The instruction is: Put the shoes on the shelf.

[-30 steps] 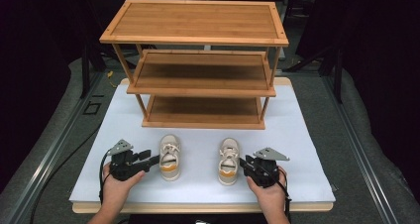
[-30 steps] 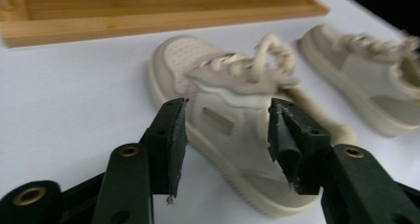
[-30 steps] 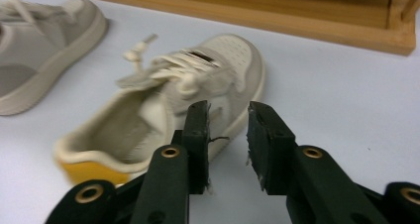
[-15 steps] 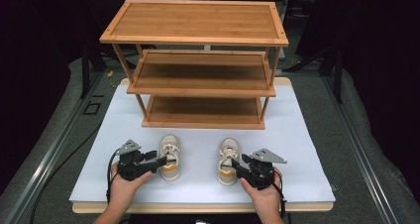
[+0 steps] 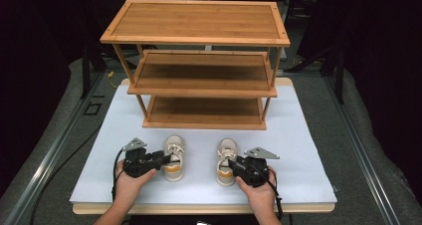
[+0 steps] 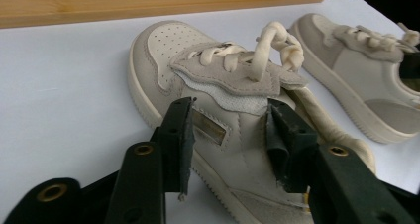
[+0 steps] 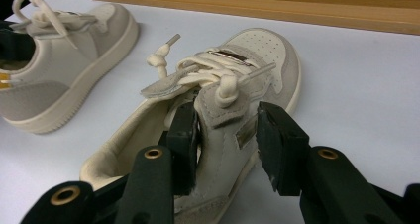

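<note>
1. In the high view a wooden shoe rack (image 5: pixel 199 65) with three shelves stands in the upper middle of the frame, on a white surface (image 5: pixel 303 150).
2. Two small beige shoes lie side by side in the lower middle of the frame, in front of the rack, with their toes pointing to it.
3. The left shoe (image 5: pixel 173 158) is left of centre and the right shoe (image 5: pixel 227 162) is right of centre; they are near but apart.
4. The left claw (image 5: pixel 166 159) comes from the lower left, held by the left hand (image 5: pixel 130 182), and reaches the side of the left shoe.
5. In the left gripper view the left claw (image 6: pixel 229 135) has its jaws apart, one on each side of the shoe's (image 6: pixel 223 120) side wall, near the opening; I cannot tell if both pads press it.
6. The right claw (image 5: pixel 230 164) comes from the lower right, held by the right hand (image 5: pixel 259 190).
7. In the right gripper view the right claw (image 7: pixel 227 132) stands around the side wall of the right shoe (image 7: pixel 233 85), one jaw inside the opening, one outside with a small gap.
</note>
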`<move>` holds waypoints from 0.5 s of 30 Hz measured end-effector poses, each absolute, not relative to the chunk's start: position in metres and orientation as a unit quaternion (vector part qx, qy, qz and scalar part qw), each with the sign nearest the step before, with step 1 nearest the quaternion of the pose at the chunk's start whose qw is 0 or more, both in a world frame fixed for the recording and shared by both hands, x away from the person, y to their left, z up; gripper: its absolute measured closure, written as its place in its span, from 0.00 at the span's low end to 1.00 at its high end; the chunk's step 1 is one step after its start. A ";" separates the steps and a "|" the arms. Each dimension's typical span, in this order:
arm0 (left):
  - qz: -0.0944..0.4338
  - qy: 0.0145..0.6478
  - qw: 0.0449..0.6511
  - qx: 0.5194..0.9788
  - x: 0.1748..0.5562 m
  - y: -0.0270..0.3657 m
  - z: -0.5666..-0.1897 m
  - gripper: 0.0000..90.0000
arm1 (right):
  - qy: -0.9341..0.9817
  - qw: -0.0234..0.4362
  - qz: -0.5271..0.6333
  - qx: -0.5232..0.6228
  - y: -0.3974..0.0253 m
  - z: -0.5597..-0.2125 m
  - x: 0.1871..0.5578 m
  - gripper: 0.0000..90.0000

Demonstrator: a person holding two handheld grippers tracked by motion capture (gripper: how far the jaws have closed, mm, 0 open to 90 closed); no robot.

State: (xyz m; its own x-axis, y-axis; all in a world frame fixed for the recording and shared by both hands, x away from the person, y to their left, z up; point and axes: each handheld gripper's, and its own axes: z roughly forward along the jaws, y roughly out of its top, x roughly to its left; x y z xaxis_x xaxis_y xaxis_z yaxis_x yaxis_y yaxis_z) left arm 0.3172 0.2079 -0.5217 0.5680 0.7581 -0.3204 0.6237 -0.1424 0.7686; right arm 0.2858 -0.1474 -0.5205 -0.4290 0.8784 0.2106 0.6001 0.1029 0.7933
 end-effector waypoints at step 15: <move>0.055 0.438 0.469 0.765 0.320 0.172 -0.521 0.65 | 0.738 0.152 0.435 0.494 -0.124 -0.520 0.292 0.70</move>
